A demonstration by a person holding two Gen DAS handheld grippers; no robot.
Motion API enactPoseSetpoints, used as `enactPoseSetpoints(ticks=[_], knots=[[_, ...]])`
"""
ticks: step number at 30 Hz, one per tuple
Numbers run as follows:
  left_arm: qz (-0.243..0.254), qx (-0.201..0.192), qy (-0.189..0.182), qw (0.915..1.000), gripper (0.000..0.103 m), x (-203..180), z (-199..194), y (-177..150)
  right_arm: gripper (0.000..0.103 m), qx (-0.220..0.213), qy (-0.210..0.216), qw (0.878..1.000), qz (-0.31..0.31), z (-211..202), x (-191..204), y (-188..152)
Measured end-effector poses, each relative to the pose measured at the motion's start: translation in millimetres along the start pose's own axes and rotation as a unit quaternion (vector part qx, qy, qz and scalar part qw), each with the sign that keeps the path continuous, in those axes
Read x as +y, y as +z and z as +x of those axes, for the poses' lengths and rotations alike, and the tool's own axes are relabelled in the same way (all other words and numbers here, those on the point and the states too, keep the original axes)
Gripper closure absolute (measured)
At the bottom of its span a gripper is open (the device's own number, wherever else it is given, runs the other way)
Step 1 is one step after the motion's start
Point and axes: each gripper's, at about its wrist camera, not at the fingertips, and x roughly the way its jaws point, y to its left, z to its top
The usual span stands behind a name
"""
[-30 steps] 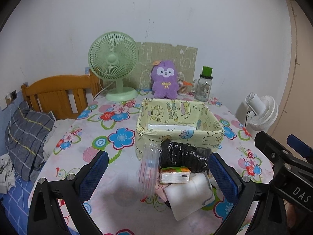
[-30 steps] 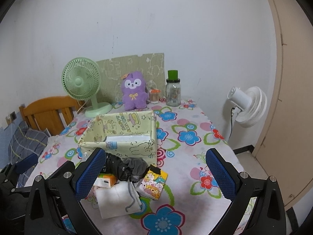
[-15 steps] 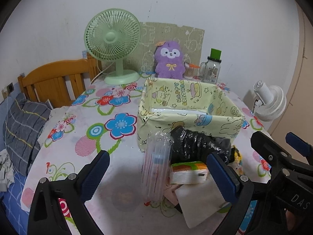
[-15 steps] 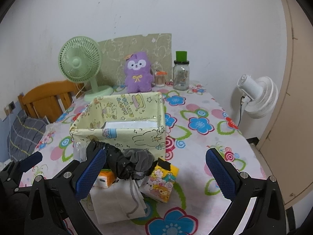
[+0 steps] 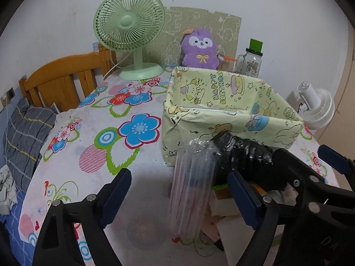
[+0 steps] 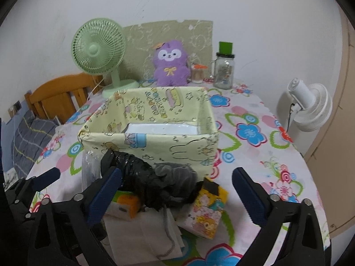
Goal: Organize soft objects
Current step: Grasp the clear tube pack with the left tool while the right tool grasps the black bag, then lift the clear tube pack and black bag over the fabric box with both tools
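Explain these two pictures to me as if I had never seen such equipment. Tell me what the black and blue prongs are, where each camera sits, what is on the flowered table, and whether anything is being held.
No robot here: a person carries a two-fingered grasping tool in each hand, and a wide-angle camera on each looks out along its fingers. The black prongs with blue pads are those fingers.

One picture comes from the left tool, the other from the right tool. Each also catches the other at its edge.

On the flowered tablecloth stands a yellow paper-lined box, nothing showing inside but its pale floor. In front lies a pile: a clear plastic packet, a crumpled black bag, a grey cloth, a cartoon tissue pack and white paper. Behind are a green fan, a purple plush toy and a jar.

Nothing is held. The left tool's jaws are closing around the clear packet without touching it; the right tool is open.
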Motion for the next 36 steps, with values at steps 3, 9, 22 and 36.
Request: enactPoseSetpoints(ticks=[3,9,22,36], knots=[[0.0,0.007,0.004,1.0,0.019,3.5,7.8,0.1,0.008,0.011,0.007,1.0,-0.004,8.8,6.3,-0.2],[0.001,0.024,-0.004,0.9997,0.034,4.3,21.3,-2.8,0.022,0.036,0.019,0.999,-0.003,25.4,13.1,-2.5],[-0.003,0.024,-0.036,0.999,0.077,2.3,20.0,-3.8,0.074,0.043,0.021,0.999,-0.003,25.6,19.7,-7.5],[0.003,0.008,-0.034,0.9994,0.078,2.1,7.6,0.2,0.083,0.028,0.021,0.999,-0.006,11.1,22.2,-5.9]])
